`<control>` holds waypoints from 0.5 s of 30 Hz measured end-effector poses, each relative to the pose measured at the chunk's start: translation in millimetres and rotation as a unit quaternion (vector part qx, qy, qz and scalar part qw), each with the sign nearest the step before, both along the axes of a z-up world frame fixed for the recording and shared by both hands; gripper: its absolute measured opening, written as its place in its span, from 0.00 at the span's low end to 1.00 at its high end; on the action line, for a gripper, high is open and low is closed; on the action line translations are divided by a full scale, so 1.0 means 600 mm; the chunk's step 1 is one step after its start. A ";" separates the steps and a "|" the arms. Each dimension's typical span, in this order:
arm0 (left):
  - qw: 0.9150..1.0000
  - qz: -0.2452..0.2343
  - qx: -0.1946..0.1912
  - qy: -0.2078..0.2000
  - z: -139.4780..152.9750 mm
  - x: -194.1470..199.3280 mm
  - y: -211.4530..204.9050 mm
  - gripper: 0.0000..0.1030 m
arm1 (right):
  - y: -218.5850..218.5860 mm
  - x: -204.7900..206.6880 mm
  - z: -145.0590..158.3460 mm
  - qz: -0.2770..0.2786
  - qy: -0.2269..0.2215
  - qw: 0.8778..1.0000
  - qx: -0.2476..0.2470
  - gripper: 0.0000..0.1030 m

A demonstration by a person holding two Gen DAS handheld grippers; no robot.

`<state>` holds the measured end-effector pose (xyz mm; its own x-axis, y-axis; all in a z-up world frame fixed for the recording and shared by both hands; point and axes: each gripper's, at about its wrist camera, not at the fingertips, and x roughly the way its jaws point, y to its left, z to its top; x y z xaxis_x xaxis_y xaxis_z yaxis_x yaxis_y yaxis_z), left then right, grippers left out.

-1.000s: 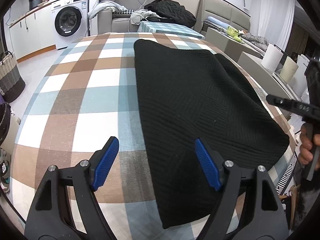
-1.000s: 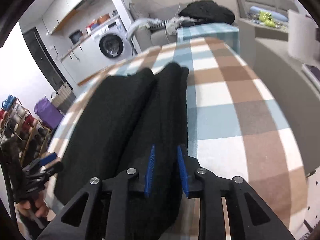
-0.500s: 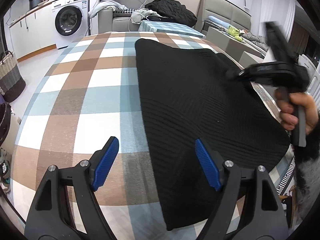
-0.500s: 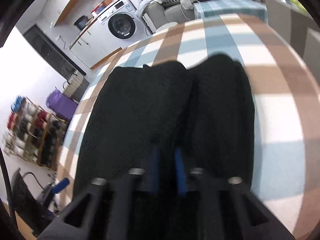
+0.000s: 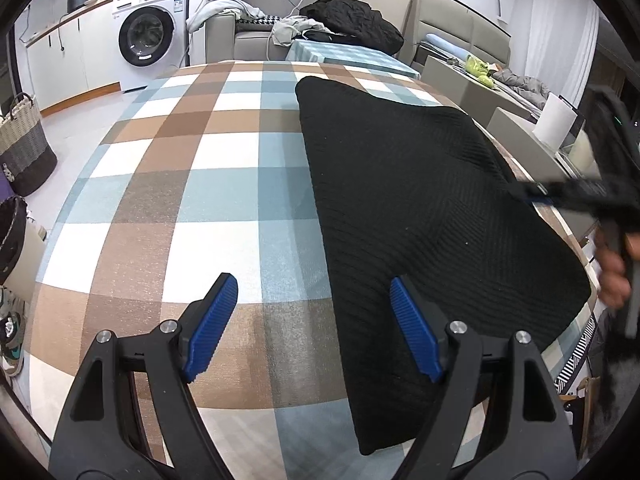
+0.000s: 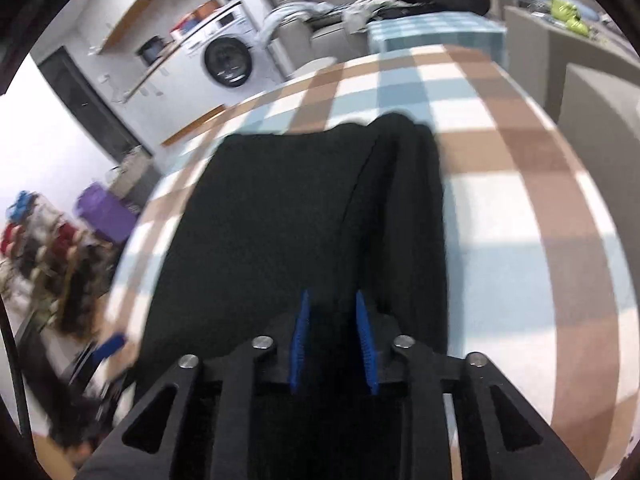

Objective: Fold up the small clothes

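A black knitted garment (image 5: 420,208) lies flat on the checked tablecloth (image 5: 180,200), on its right half. My left gripper (image 5: 312,332) is open and empty, held low over the garment's near left edge. My right gripper (image 6: 332,340) is shut on a fold of the black garment (image 6: 280,216) at its near side; it also shows in the left wrist view (image 5: 532,196) at the garment's right edge, blurred. In the right wrist view a folded strip of the garment (image 6: 412,200) lies along its right side.
A washing machine (image 5: 150,40) stands at the back left. A sofa with piled clothes (image 5: 348,24) is behind the table. A woven basket (image 5: 22,144) stands on the floor to the left. A paper roll (image 5: 554,120) and grey boxes are to the right.
My right gripper, shut on the garment's edge, swung up over the garment and is now back lower at its right edge. The left gripper has stayed still and open.
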<state>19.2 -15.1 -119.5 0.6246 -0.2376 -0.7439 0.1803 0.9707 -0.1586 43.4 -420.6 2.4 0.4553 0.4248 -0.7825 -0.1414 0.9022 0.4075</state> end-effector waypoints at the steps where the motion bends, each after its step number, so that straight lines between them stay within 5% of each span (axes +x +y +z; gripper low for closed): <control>1: 1.000 0.000 0.000 0.001 -0.001 0.000 0.000 0.74 | 0.001 -0.022 -0.001 0.005 -0.001 1.000 0.005 0.30; 4: 1.000 -0.002 -0.001 0.005 -0.003 -0.001 -0.002 0.74 | 0.014 -0.073 -0.018 0.008 -0.010 1.000 -0.003 0.35; 5: 1.000 -0.002 -0.001 0.005 -0.002 -0.001 -0.003 0.74 | 0.020 -0.082 -0.021 0.008 -0.019 1.000 -0.008 0.29; 6: 1.000 -0.002 -0.001 0.005 -0.001 -0.001 -0.004 0.74 | 0.023 -0.086 -0.018 0.012 -0.029 0.999 -0.009 0.11; 10: 1.000 -0.002 -0.001 -0.007 0.011 -0.007 -0.001 0.74 | 0.023 -0.111 0.044 0.023 -0.100 0.995 -0.011 0.08; 12: 1.000 0.000 -0.001 -0.004 0.010 -0.007 0.001 0.74 | 0.022 -0.104 0.036 0.008 -0.092 0.995 -0.045 0.08; 15: 1.000 0.002 0.001 0.001 0.008 -0.011 0.003 0.74 | 0.013 -0.089 -0.018 -0.015 -0.024 0.997 -0.066 0.13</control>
<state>12.5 -13.1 -114.7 0.6242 -0.2335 -0.7456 0.1764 0.9718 -0.1566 -10.1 -412.8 -8.3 0.5045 0.3053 -0.8076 -0.1293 0.9516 0.2790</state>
